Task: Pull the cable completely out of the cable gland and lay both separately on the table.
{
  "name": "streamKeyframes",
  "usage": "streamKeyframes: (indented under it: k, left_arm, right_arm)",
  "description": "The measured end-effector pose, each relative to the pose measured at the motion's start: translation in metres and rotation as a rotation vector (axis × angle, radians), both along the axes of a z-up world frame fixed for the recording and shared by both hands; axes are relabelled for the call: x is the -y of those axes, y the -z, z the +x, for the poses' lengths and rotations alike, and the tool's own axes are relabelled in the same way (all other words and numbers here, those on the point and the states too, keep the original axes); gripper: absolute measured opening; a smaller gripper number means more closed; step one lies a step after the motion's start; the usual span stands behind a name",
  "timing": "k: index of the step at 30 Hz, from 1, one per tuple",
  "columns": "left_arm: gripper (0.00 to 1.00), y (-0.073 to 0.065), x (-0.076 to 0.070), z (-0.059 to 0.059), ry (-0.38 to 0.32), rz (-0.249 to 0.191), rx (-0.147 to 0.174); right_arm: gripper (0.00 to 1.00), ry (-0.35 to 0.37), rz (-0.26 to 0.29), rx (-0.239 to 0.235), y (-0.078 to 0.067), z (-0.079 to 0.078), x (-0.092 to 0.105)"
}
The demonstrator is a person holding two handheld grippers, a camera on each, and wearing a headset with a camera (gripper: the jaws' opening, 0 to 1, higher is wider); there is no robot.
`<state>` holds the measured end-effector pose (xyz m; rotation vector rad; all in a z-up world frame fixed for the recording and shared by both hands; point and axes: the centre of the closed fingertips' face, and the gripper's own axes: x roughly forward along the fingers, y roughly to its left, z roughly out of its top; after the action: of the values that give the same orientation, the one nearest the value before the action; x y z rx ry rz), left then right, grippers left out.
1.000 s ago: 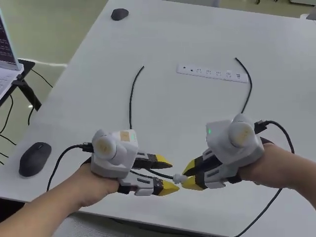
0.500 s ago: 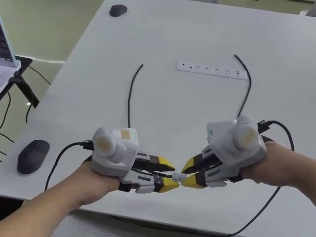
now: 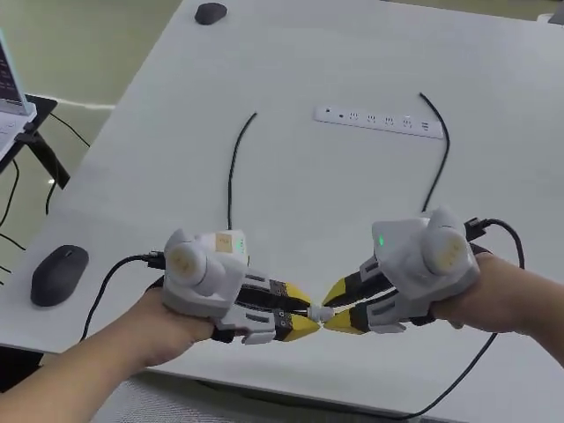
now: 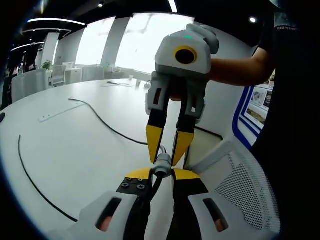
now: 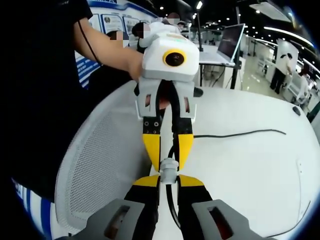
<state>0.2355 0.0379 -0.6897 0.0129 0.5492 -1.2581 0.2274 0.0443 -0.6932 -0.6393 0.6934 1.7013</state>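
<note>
A small white cable gland (image 3: 318,313) hangs just above the table's front edge, between the tips of both grippers. My right gripper (image 3: 331,319) comes in from the right and is shut on the gland (image 5: 169,169). From the left, my left gripper (image 3: 304,315) is shut on the black cable (image 4: 155,186) right behind the gland (image 4: 161,164). The cable runs back between the left jaws, and its long free end (image 3: 233,167) lies on the white table (image 3: 308,203), curving away to the far left.
A white power strip (image 3: 379,122) with a black cord (image 3: 441,150) lies at the back of the table. A dark mouse (image 3: 60,275) sits near the front left corner and another (image 3: 211,12) at the far edge. A mesh chair (image 5: 100,165) stands below the table edge.
The left gripper has slid right along the cable until its tips meet the gland, and its jaws have closed. The right gripper has kept hold of the gland.
</note>
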Motion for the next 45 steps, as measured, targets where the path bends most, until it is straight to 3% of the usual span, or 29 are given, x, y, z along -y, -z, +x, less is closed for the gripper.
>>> streamKeyframes:
  k: [12, 16, 21, 23, 26, 28, 30, 31, 32, 34, 35, 36, 39, 42, 45]
  left_arm:
    - [0.16, -0.009, 0.002, 0.005, -0.024, -0.032, 0.047]
    - [0.15, -0.01, 0.001, 0.004, -0.021, -0.032, 0.043]
    - [0.15, -0.008, -0.001, 0.004, -0.032, -0.013, 0.037]
    - [0.15, -0.009, -0.003, 0.005, -0.035, -0.019, 0.033]
    - [0.15, -0.013, -0.004, 0.007, -0.039, -0.028, 0.037]
    - [0.15, -0.016, -0.004, 0.007, -0.039, -0.037, 0.039]
    - [0.15, -0.017, -0.006, 0.008, -0.039, -0.039, 0.043]
    - [0.15, -0.017, -0.006, 0.009, -0.038, -0.037, 0.042]
    - [0.15, -0.017, -0.007, 0.009, -0.036, -0.034, 0.043]
    - [0.15, -0.019, -0.008, 0.009, -0.032, -0.033, 0.044]
    - [0.15, -0.019, -0.008, 0.009, -0.03, -0.033, 0.044]
    - [0.15, -0.02, -0.008, 0.009, -0.027, -0.033, 0.045]
    - [0.15, -0.022, -0.008, 0.008, -0.018, -0.033, 0.053]
    - [0.15, -0.024, -0.007, 0.009, -0.016, -0.037, 0.053]
    - [0.15, -0.024, -0.009, 0.008, -0.016, -0.038, 0.044]
  right_arm:
    - [0.07, 0.035, 0.06, -0.035, -0.01, 0.005, 0.003]
    - [0.07, 0.044, 0.078, -0.052, -0.01, 0.004, 0.001]
    - [0.08, 0.061, 0.083, -0.029, -0.008, 0.004, -0.002]
    - [0.09, 0.103, 0.082, -0.071, -0.009, 0.004, -0.002]
    - [0.11, 0.138, 0.104, -0.084, -0.011, 0.009, -0.003]
    - [0.14, 0.176, 0.084, -0.133, -0.009, 0.01, 0.003]
    - [0.14, 0.217, 0.12, -0.191, -0.014, 0.012, 0.003]
    - [0.14, 0.255, 0.152, -0.279, -0.021, 0.01, 0.002]
    - [0.15, 0.275, 0.167, -0.332, -0.026, 0.01, 0.002]
    - [0.16, 0.318, 0.224, -0.371, -0.033, 0.02, 0.001]
    - [0.15, 0.33, 0.232, -0.411, -0.035, 0.02, 0.001]
    - [0.14, 0.354, 0.232, -0.483, -0.037, 0.02, 0.001]
    - [0.15, 0.352, 0.246, -0.512, -0.036, 0.024, -0.001]
    - [0.16, 0.332, 0.244, -0.651, -0.039, 0.014, -0.003]
    - [0.14, 0.337, 0.266, -0.661, -0.038, 0.017, -0.006]
